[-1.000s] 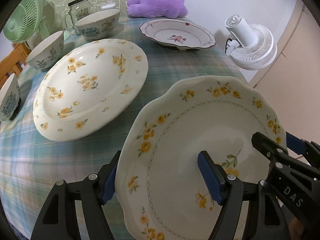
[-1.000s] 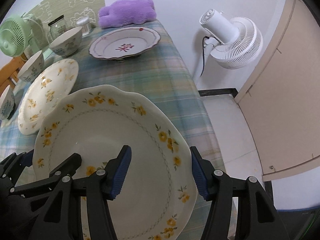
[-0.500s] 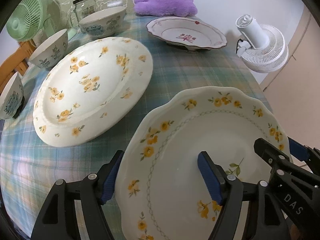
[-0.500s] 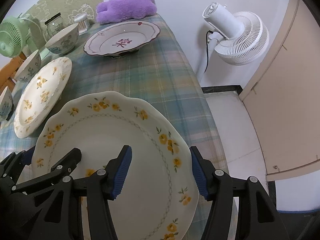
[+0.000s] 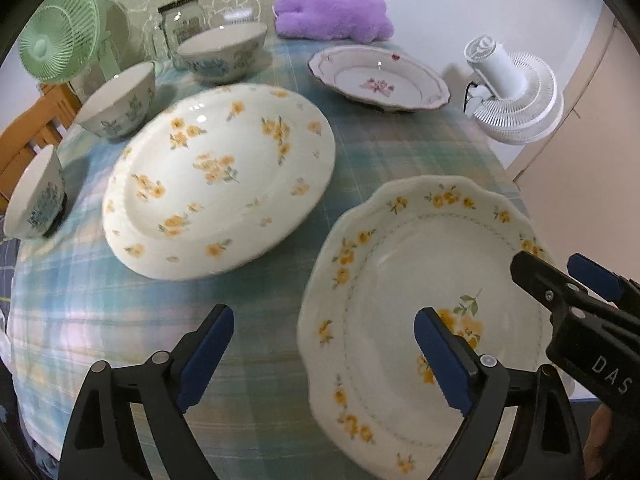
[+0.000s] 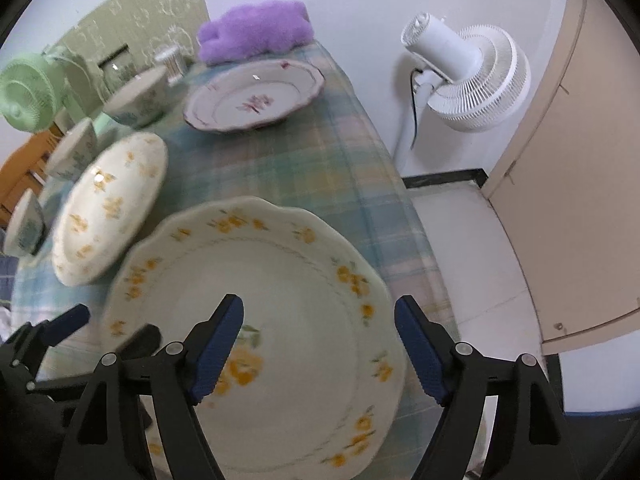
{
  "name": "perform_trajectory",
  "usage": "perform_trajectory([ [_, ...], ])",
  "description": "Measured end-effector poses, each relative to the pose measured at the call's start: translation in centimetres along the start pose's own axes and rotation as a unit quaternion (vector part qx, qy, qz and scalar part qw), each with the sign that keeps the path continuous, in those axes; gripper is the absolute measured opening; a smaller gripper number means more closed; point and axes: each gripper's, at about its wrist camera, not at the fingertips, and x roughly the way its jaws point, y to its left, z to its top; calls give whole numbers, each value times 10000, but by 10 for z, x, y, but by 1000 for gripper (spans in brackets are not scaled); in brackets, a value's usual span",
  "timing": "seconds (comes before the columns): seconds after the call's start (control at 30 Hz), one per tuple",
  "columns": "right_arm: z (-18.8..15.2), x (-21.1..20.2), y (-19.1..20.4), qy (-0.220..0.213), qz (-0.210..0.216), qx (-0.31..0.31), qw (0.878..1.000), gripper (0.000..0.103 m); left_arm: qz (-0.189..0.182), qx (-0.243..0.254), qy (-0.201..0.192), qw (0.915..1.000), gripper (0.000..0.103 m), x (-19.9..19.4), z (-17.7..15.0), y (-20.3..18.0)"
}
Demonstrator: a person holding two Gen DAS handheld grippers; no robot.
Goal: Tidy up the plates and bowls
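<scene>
My left gripper (image 5: pixel 324 354) has its jaws spread wide, one blue pad over the bare plaid tablecloth (image 5: pixel 380 152) and the other over the inside of the scalloped yellow-flower plate (image 5: pixel 420 280) — the pads are too far apart to be clamping anything. My right gripper (image 6: pixel 320 344) is also spread: its left finger sits above the plate's centre, its right finger just outside the rim, with the rim lying in the gap between them. Whether either pad touches the china I cannot tell. In the left wrist view the right gripper (image 5: pixel 560 276) shows at the plate's far right edge.

The scalloped yellow-flower plate (image 6: pixel 280 280) sits at the near right corner of the table, close to the edge. Just beside it to the left, not touching, lies the round yellow-flower plate (image 5: pixel 218 182). Farther back is the pink-flower plate (image 5: pixel 378 80), and along the left side stand three blue-patterned bowls — the near bowl (image 5: pixel 34 200), the middle bowl (image 5: pixel 118 106) and the far bowl (image 5: pixel 222 54).

Behind them I see a green desk fan (image 5: pixel 60 48), a glass jar (image 5: pixel 182 22) and a purple plush toy (image 5: pixel 332 14). A white floor fan (image 6: pixel 468 76) stands off the table's right side.
</scene>
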Motion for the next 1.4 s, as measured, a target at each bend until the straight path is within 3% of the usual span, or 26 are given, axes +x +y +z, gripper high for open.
perform_trajectory([
  [0.3,4,-29,54,-274,77,159,9995,81,-142,6,-378,9992,93,-32,4,49],
  [0.67,17,-43,130,-490,-213,102,9985,81,-24,91,-728,9973,90,-45,21,111],
  [1.0,51,-22,163,-611,-125,90,9980,81,98,-26,-856,9963,89,-27,56,141],
  [1.4,95,48,167,-429,62,-25,9991,81,465,-437,-643,9959,78,35,97,155],
])
